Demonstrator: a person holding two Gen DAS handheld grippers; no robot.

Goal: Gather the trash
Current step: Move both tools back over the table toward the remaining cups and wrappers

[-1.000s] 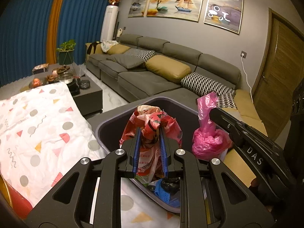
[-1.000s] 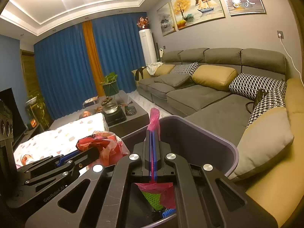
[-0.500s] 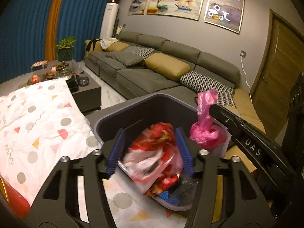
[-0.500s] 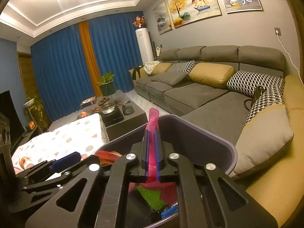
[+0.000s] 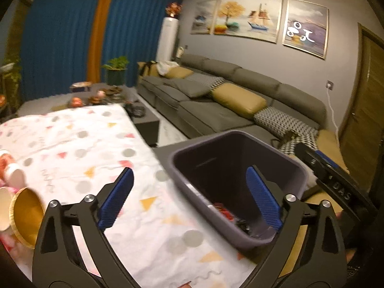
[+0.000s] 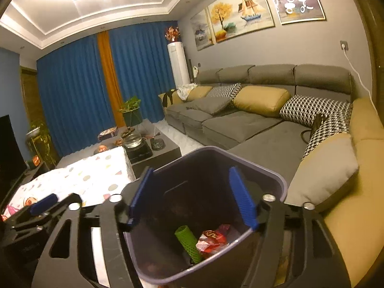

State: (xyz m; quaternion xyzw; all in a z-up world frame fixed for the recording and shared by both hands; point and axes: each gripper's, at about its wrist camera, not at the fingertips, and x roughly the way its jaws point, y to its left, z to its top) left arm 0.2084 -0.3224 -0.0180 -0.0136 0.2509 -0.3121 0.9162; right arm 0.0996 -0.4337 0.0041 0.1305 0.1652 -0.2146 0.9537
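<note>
Bin (image 6: 276, 180) at the cloth-covered table's (image 5: 79, 144) edge, trash inside; both grippers empty over it.

Bin: dark grey, purple-tinted rim, rounded-square, set between table and sofa (image 6: 240, 124). At its bottom lie a red-and-white crumpled bag (image 6: 212, 238) and a green mesh sleeve (image 6: 188, 243), touching. Right gripper (image 6: 192, 196) points down into the bin mouth, jaws opening, nothing between the blue pads. Left gripper (image 5: 189, 196) straddles the bin's near-left corner and the cloth, tilted down, jaws opening wide, nothing held.
</note>
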